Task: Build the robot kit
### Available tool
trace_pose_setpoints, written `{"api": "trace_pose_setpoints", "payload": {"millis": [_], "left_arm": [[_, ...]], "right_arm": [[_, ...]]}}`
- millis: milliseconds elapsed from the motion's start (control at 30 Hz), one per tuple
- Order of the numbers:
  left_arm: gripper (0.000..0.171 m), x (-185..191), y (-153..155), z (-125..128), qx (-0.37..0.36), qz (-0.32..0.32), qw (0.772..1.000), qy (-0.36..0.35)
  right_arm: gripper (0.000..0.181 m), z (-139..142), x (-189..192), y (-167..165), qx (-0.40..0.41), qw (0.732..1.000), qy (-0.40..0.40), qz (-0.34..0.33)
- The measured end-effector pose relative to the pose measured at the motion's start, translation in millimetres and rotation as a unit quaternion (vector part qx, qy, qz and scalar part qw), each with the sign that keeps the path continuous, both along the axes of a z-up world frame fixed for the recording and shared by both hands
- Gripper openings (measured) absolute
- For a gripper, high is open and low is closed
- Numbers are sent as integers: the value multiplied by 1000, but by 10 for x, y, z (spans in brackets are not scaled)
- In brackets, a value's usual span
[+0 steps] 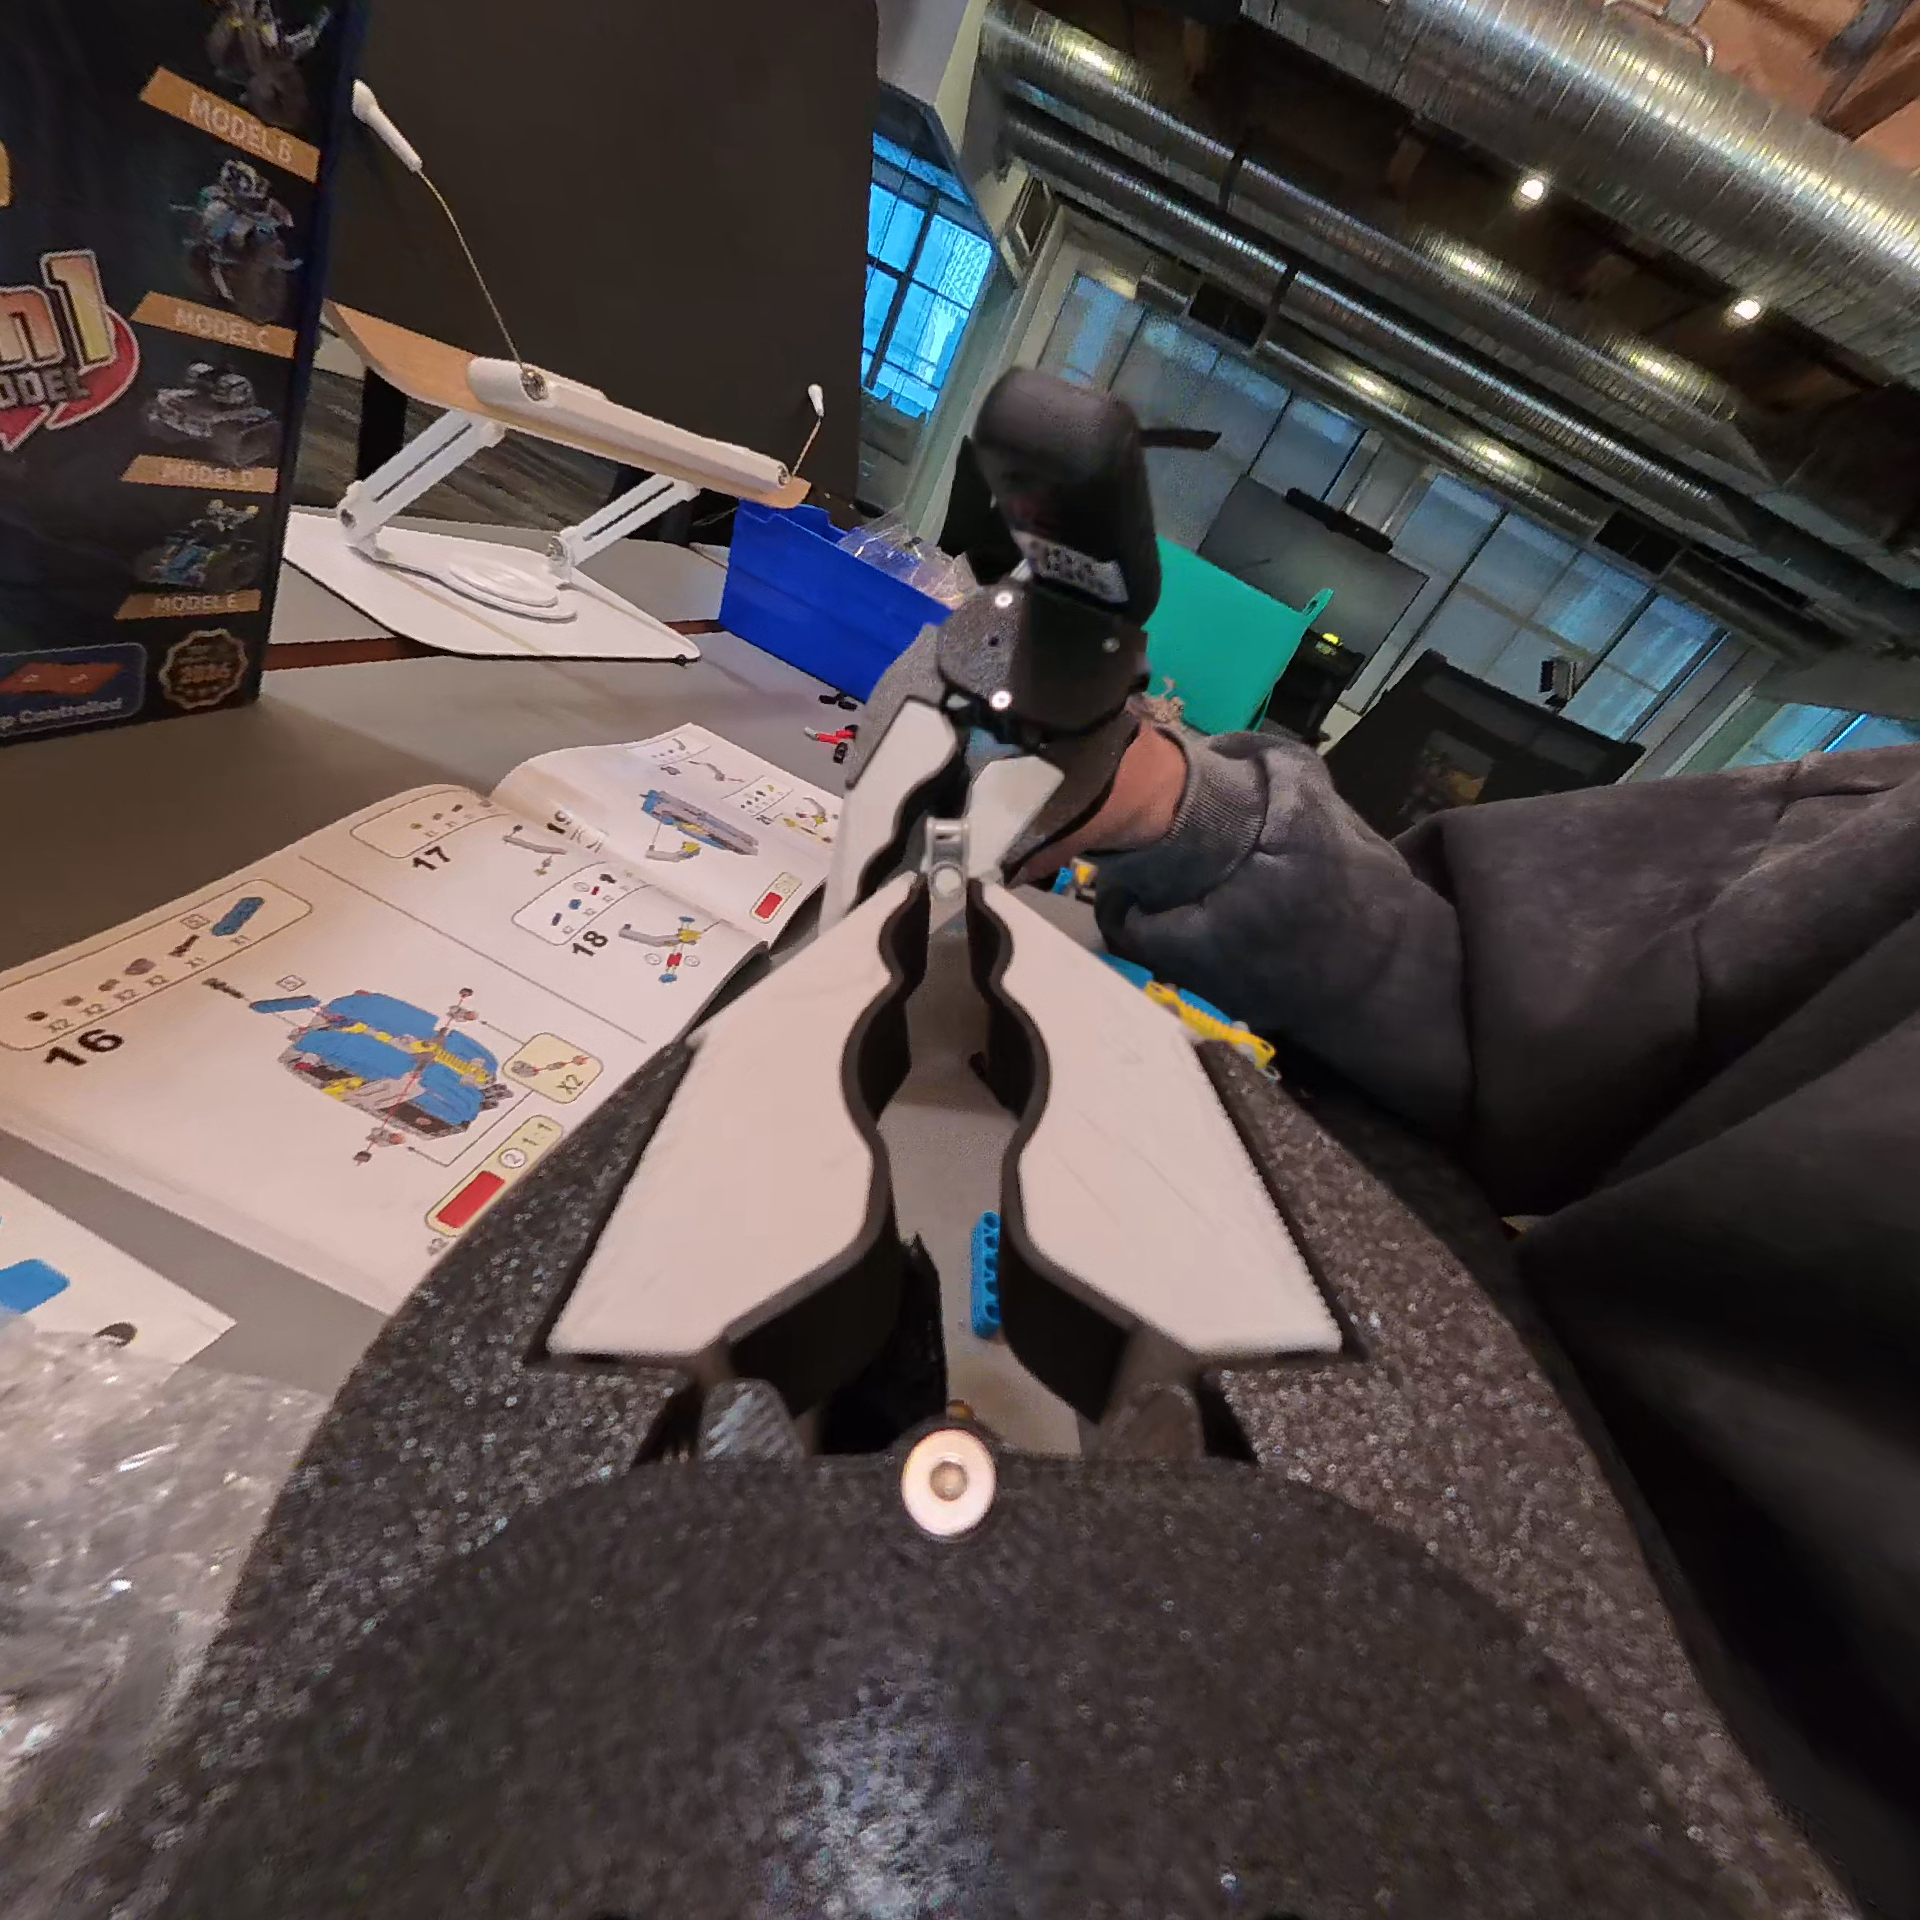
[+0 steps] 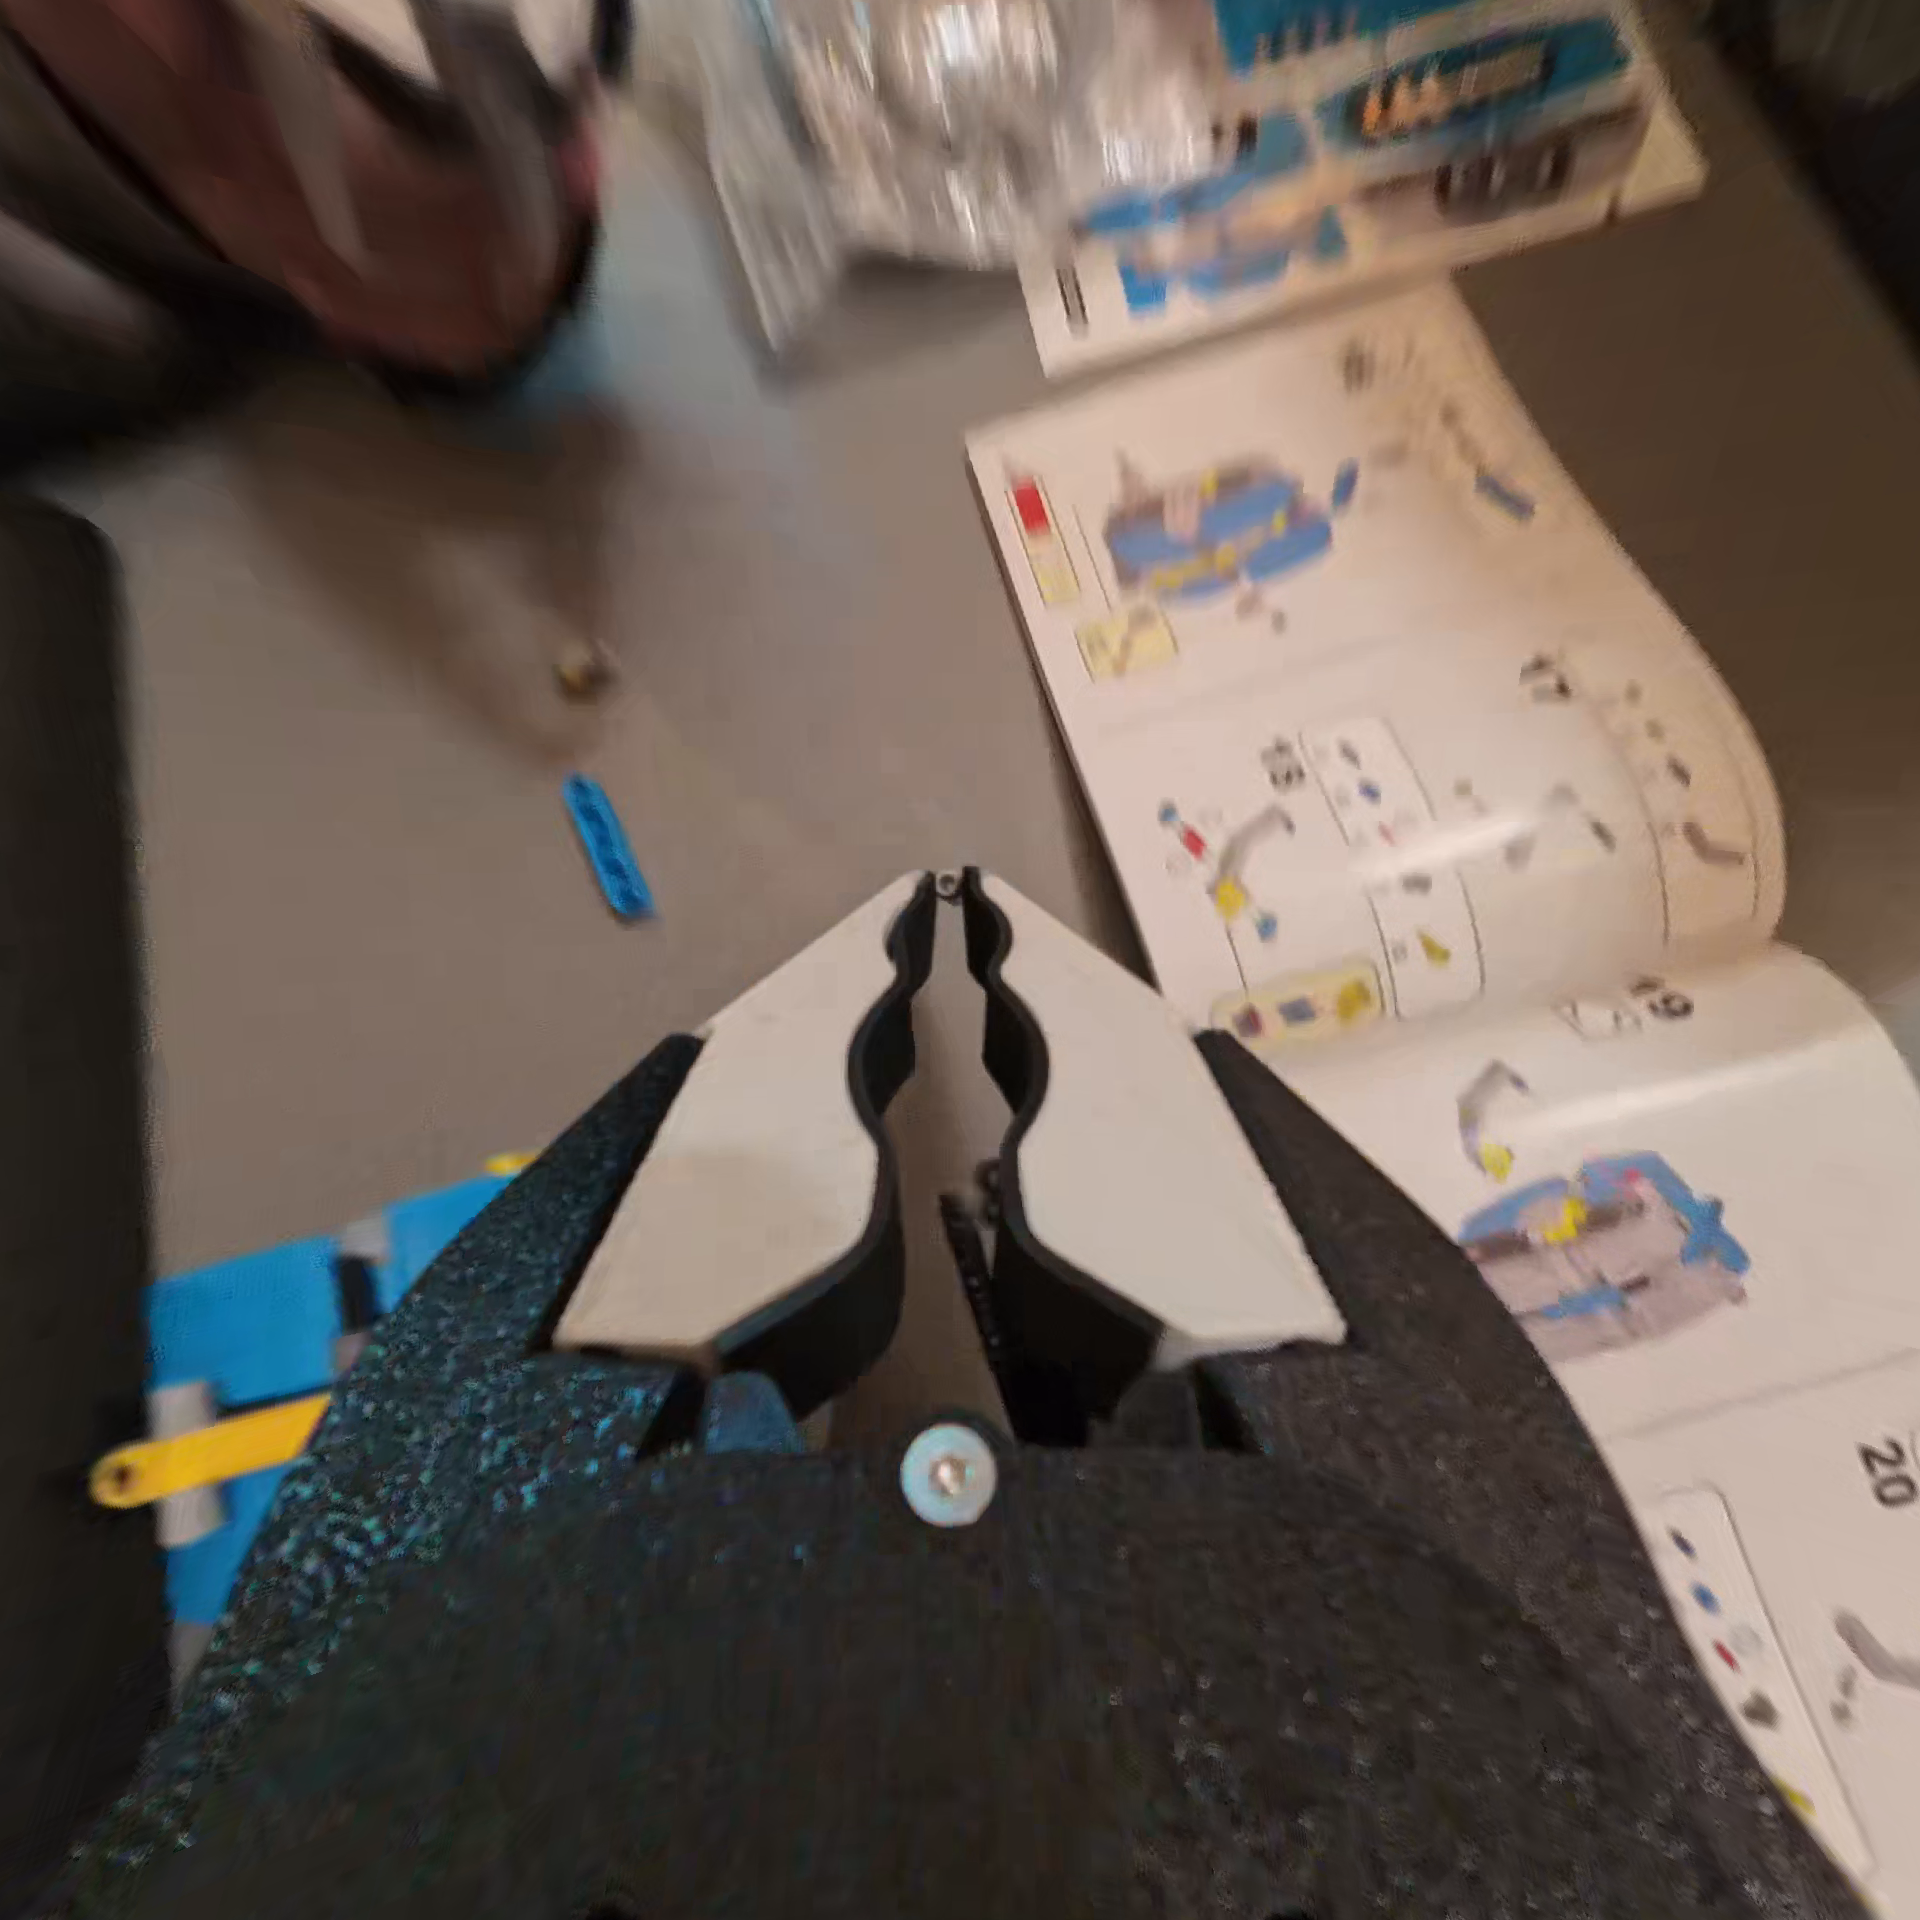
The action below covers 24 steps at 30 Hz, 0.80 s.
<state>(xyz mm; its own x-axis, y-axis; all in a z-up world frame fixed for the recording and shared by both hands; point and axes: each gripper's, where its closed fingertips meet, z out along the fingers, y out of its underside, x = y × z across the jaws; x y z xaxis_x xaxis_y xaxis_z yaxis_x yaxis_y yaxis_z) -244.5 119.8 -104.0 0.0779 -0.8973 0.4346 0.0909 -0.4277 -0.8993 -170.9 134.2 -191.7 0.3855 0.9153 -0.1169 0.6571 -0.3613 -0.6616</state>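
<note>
My left gripper (image 1: 947, 888) is shut on a small light grey connector piece (image 1: 945, 847), which sticks up from its tips above the table. Just beyond it in the left wrist view, a hand in a grey sleeve (image 1: 1247, 831) holds the other gripper, whose white fingers (image 1: 894, 800) point downward. My right gripper (image 2: 948, 883) is shut on a tiny dark pin (image 2: 947, 885) at its very tips, above the grey table (image 2: 416, 987). A small blue beam (image 2: 608, 847) lies on the table left of the right gripper's tips. It also shows between my left fingers (image 1: 985, 1273).
An open instruction booklet (image 2: 1403, 831) (image 1: 364, 987) lies on the table. A partly built blue and yellow model (image 2: 260, 1351) (image 1: 1195, 997) sits near the person. A small tan pin (image 2: 584, 670), clear plastic bags (image 1: 104, 1507) (image 2: 935, 125), a printed box (image 1: 135, 364), a white stand (image 1: 520, 488) and a blue bin (image 1: 821, 603) are around. There is about 12 cm between the tips of the two grippers.
</note>
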Motion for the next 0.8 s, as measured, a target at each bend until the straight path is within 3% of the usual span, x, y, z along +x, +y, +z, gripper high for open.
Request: {"api": "trace_pose_setpoints", "payload": {"millis": [367,800], "left_arm": [[6,27,-34,-33,8,-3,1000,13],[6,40,-47,-43,9,-5,1000,17]], "right_arm": [[5,-343,168,-50,-19,999,-21,40],[7,-370,201,-38,-22,999,-29,35]]}}
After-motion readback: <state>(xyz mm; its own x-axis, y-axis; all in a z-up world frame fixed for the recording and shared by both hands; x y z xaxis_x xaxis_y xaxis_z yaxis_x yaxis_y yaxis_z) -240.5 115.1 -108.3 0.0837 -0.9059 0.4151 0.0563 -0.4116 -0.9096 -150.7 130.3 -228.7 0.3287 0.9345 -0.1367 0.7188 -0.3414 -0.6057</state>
